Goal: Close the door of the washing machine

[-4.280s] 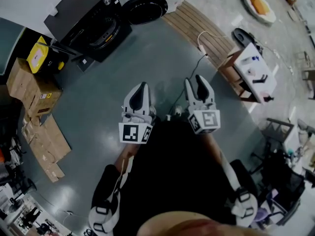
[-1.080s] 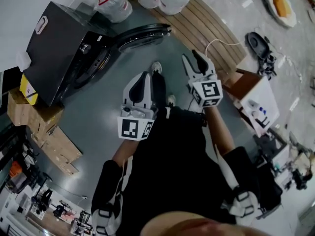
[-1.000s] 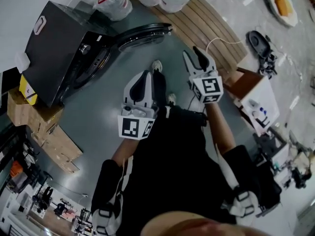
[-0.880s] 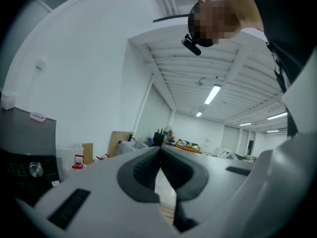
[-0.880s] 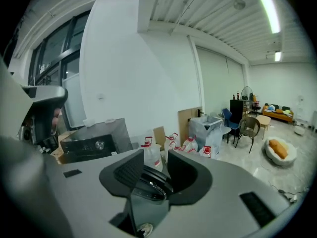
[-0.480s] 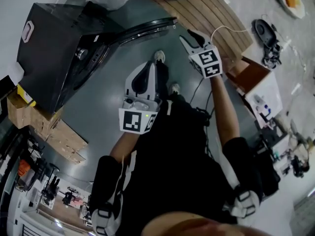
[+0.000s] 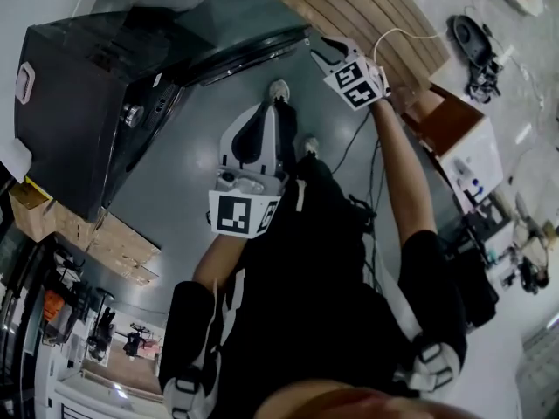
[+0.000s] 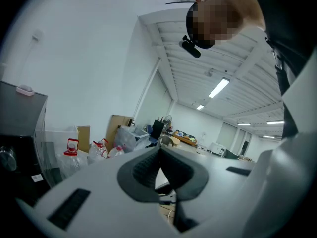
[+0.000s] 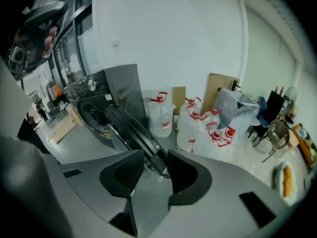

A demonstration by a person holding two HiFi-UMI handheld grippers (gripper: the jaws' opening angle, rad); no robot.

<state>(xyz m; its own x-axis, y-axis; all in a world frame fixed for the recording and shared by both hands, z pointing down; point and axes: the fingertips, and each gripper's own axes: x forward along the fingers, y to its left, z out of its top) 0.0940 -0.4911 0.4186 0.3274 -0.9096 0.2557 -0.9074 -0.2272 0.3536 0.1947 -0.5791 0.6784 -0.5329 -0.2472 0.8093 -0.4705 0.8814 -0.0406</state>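
The black washing machine [image 7: 83, 103] stands at the upper left in the head view, its round door [image 7: 253, 51] swung wide open and seen edge-on. My right gripper [image 7: 321, 47] is stretched out to the door's free edge. In the right gripper view the jaws are open, and the door's rim [image 9: 130, 128] runs down into the gap of the right gripper [image 9: 155, 158]; contact cannot be told. The drum opening [image 9: 91, 117] shows behind it. My left gripper [image 7: 260, 113] hangs back near my body, jaws together and holding nothing, as the left gripper [image 8: 159, 166] view confirms.
Water jugs with red caps [image 9: 198, 128] stand beyond the door by the white wall. A slatted wooden platform [image 7: 384, 11] lies to the right, with a brown stand [image 7: 450, 125] and a cable [image 7: 354, 142] on the floor. Cardboard boxes [image 7: 113, 247] sit left of the machine.
I have come closer to the machine, which now fills the upper left. My right gripper has reached forward to the door's free edge. The left gripper has stayed near my body.
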